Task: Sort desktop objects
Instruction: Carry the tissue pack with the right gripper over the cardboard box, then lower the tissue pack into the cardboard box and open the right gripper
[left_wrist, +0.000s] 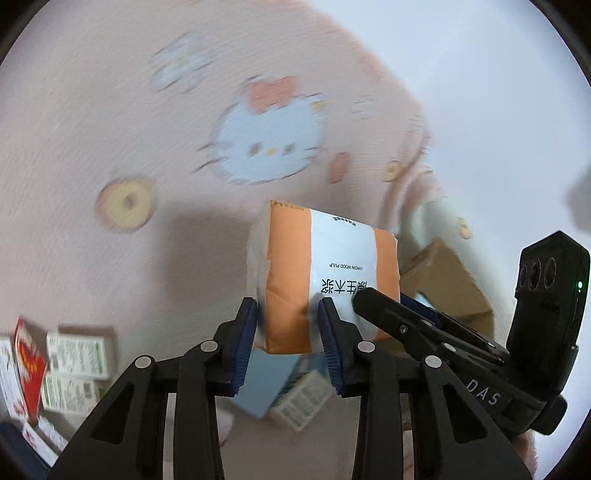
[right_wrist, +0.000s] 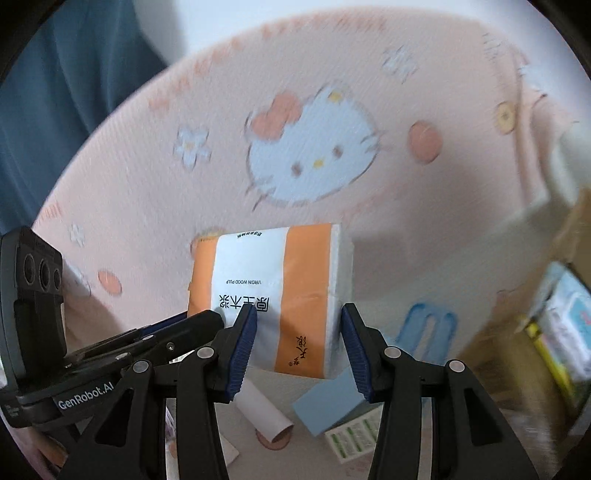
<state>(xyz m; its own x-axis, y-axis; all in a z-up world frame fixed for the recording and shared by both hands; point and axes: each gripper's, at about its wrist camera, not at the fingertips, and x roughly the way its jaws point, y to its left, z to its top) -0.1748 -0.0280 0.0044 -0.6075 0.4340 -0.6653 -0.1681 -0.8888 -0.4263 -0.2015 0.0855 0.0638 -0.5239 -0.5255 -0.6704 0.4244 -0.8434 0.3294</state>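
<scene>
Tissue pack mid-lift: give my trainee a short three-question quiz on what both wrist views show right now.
1. True or false: only one hand-held gripper holds the tissue pack.
2. What colour are the bands on the pack's wrapper? A green, B orange, C purple.
3. Fill in: on the mat below the pack lies a light ____ box.

Key: 1 false, the left hand-held gripper and the right hand-held gripper each clamp one end; 2 B; 3 blue.
</scene>
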